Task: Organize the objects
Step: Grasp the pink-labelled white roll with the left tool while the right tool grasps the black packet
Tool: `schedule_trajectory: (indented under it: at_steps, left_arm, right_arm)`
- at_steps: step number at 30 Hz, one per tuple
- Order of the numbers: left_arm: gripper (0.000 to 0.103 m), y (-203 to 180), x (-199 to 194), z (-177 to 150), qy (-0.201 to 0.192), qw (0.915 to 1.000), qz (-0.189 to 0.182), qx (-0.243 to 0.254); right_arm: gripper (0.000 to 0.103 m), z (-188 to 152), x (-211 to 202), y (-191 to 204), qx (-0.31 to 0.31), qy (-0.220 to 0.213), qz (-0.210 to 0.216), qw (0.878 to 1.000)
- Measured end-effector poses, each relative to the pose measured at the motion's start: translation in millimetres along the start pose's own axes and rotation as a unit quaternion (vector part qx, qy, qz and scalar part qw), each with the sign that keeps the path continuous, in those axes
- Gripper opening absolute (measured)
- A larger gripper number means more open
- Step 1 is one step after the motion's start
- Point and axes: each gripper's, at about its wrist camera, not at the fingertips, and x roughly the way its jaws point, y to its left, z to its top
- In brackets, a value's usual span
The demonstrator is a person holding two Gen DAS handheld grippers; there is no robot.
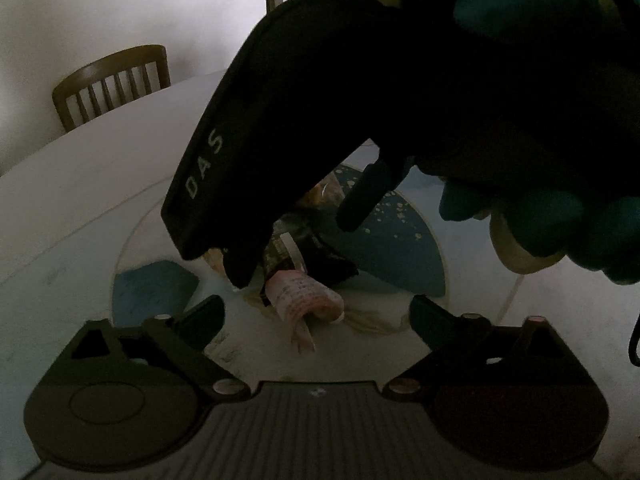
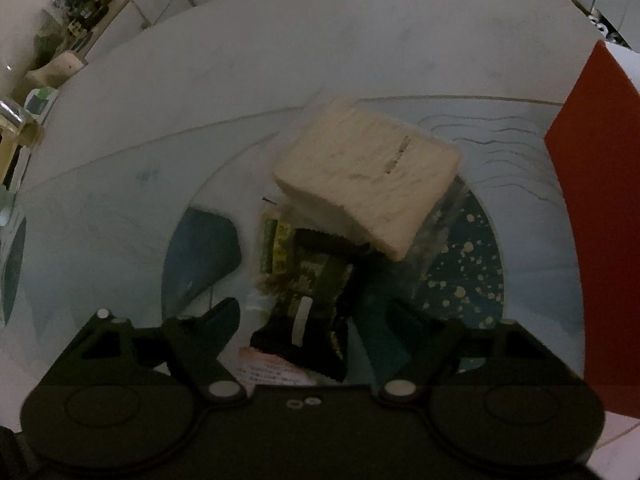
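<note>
A pile of small packets lies on the round white table: a dark snack packet, a green and yellow packet, and a pink printed packet. A beige fuzzy pouch rests tilted on the pile's far side. My left gripper is open, with the pink packet between and just beyond its fingertips. My right gripper is open and hovers over the dark packet. In the left wrist view, the right gripper's black body hangs above the pile, held by a teal-gloved hand.
A wooden chair stands at the table's far side. A red panel is at the right. A cluttered shelf stands at the far left. The table top has blue painted patches.
</note>
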Motion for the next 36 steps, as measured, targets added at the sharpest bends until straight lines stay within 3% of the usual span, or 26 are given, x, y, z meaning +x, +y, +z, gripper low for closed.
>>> schedule_trajectory:
  at_steps: [4,9,15,18,26,31,36]
  left_arm:
    - [0.083,-2.1,2.7,-1.5,0.001,0.9999,0.006,0.011]
    - [0.082,-2.3,3.9,-2.0,0.001,0.9999,0.012,0.012]
    - [0.081,-4.5,5.6,-3.2,0.001,0.9998,0.012,0.013]
    - [0.07,-6.4,7.6,-4.7,0.005,0.9998,0.01,0.014]
    - [0.058,-10.1,11.7,-7.3,0.004,0.9997,0.009,0.021]
    - [0.037,-7.1,11.1,-4.2,0.003,0.9993,0.001,0.036]
    - [0.032,-5.6,12.4,-1.5,0.005,0.9993,0.003,0.036]
  right_arm:
    - [0.074,-0.3,0.5,0.0,-0.004,0.006,0.002,1.0]
    - [0.058,-1.5,2.3,-3.1,0.003,0.015,0.006,1.0]
    - [0.046,-4.7,-2.9,-13.2,0.027,0.013,0.027,0.999]
    - [0.043,-7.3,-8.1,-20.7,0.04,0.009,0.029,0.999]
    - [0.04,-16.5,-25.2,-46.4,0.073,0.002,0.038,0.997]
    - [0.039,-15.4,-22.7,-58.1,0.085,-0.003,0.04,0.996]
    - [0.039,-29.2,-34.5,-73.3,0.1,-0.008,0.05,0.994]
